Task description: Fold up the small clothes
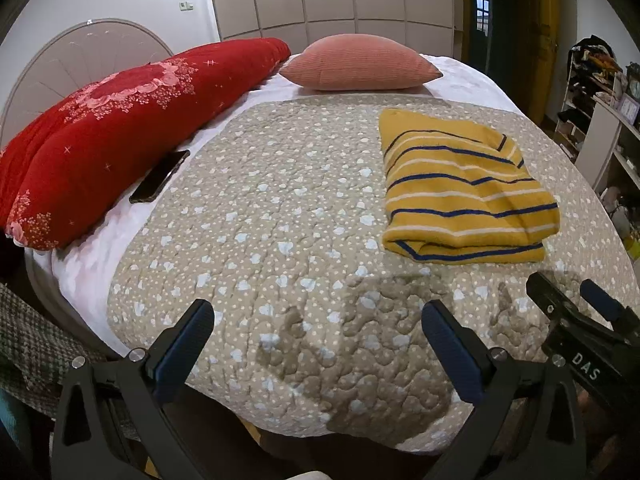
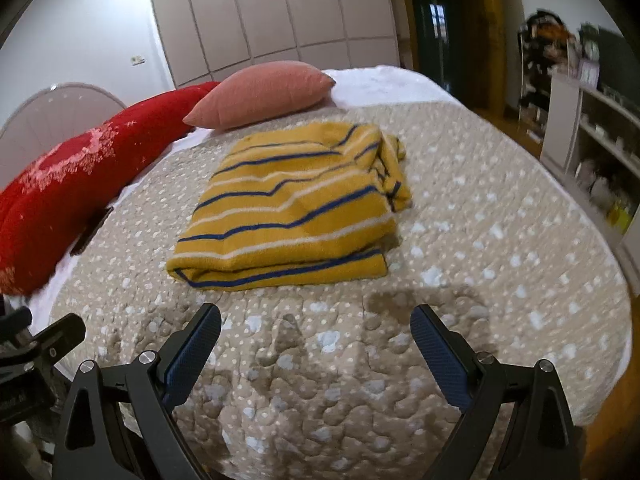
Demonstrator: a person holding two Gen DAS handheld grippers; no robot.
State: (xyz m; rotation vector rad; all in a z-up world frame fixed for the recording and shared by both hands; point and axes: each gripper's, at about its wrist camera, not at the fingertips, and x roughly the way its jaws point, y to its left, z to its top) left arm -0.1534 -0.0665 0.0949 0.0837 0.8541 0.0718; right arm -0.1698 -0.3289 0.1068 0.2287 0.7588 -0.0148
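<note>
Ahead of your right gripper, jaws apart and empty, the yellow striped garment lies folded on the quilt; your left gripper is spread too. Folding looks done.

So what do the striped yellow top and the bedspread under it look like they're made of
Striped yellow top: looks like a thick, fuzzy knit or fleece; matte, soft-edged stripes, bulky folds. Bedspread: seemingly quilted cotton-like fabric; puffy stitched pattern, matte printed dots. Exact fibres can't be told.
</note>
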